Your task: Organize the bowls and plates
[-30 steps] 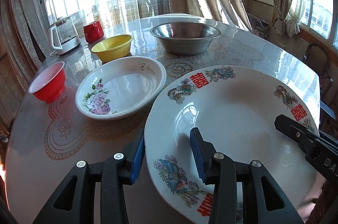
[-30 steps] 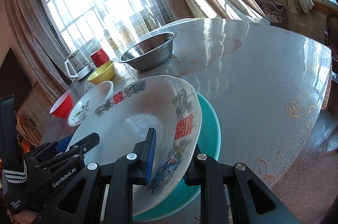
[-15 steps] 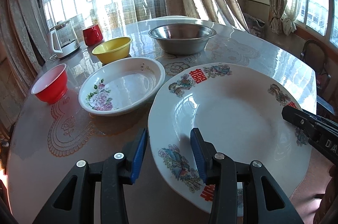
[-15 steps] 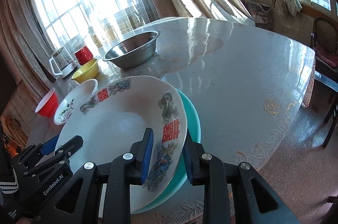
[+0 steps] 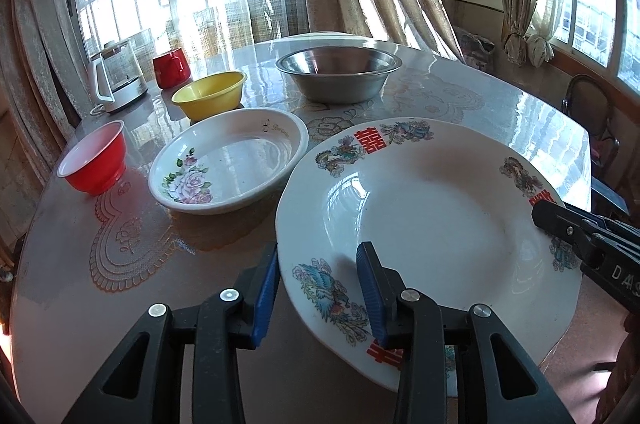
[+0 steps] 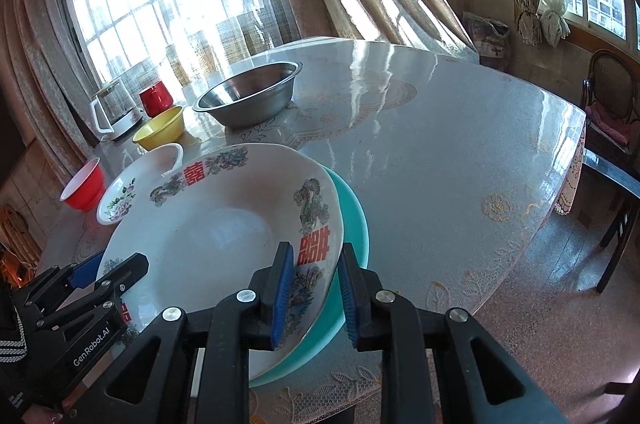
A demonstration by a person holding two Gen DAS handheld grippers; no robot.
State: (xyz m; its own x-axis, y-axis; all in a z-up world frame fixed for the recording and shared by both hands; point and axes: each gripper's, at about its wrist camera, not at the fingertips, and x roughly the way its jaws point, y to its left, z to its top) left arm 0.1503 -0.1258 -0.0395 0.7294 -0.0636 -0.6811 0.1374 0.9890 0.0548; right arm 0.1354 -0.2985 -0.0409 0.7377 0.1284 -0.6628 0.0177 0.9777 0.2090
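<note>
A large white plate with red characters and dragon prints [image 5: 432, 224] lies on a teal plate [image 6: 352, 224] near the table's front edge. My left gripper [image 5: 318, 290] stands open astride the white plate's near-left rim. My right gripper [image 6: 316, 288] is open, its fingers on either side of the white plate's right rim, above the teal plate. Both pairs of blue pads stand apart from the rim. The right gripper also shows in the left wrist view [image 5: 576, 236], the left gripper in the right wrist view [image 6: 92, 276].
A white rose-print dish [image 5: 228, 166], a red bowl [image 5: 94, 162], a yellow bowl [image 5: 210, 100], a steel bowl [image 5: 338, 74], a red mug [image 5: 170, 70] and a glass kettle [image 5: 118, 76] stand behind on the round table [image 6: 440, 164]. A chair [image 6: 612, 104] stands at the right.
The white plate has come down from a tilt and now lies flatter on the teal plate. My right gripper's jaws have opened from the rim. Both grippers have drawn back slightly.
</note>
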